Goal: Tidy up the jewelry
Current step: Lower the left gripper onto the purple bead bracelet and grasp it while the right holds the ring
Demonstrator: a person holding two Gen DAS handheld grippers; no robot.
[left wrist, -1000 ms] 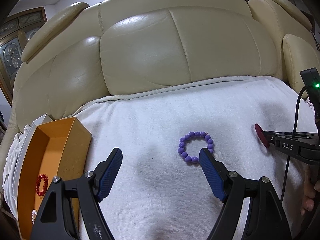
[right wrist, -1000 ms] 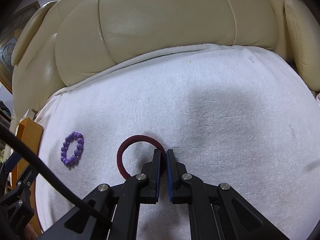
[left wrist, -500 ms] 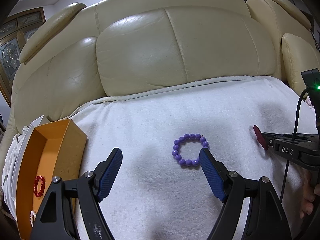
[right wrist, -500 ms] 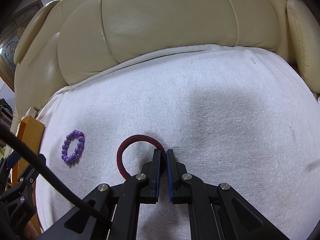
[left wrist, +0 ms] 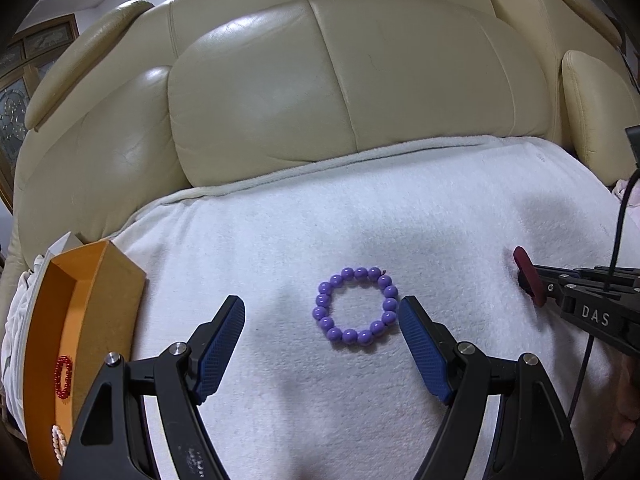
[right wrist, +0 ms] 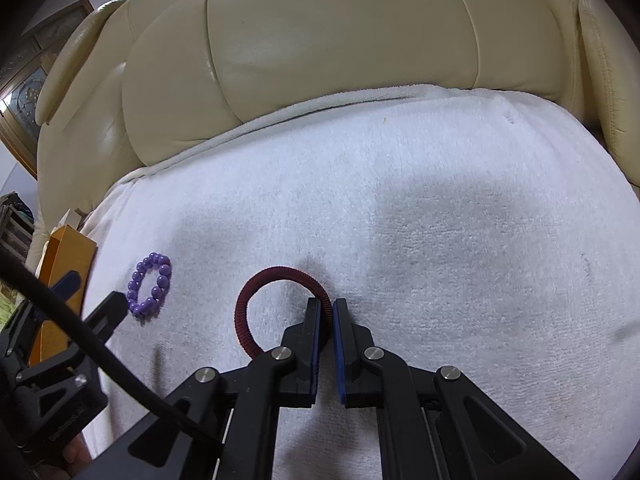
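A purple bead bracelet [left wrist: 356, 306] lies flat on the white towel [left wrist: 400, 208]. My left gripper [left wrist: 320, 312] is open, low over the towel, with the bracelet just ahead between its fingertips and close to the right one. The bracelet also shows in the right wrist view [right wrist: 150, 285]. My right gripper [right wrist: 326, 307] is shut on a dark red ring-shaped hair tie [right wrist: 256, 292], which stands on edge in the left wrist view [left wrist: 528, 276]. An orange box [left wrist: 80, 320] at the left holds a red bead bracelet [left wrist: 63, 376] and a pale one [left wrist: 59, 444].
The towel covers the seat of a cream leather sofa [left wrist: 320, 80], whose backrest rises right behind it. The sofa's armrest [right wrist: 608, 80] stands at the right. A black cable [right wrist: 80, 332] crosses the lower left of the right wrist view.
My left gripper has moved forward and a little right, so the purple bracelet now sits nearer and more between its fingertips. The right gripper has stayed shut on the hair tie.
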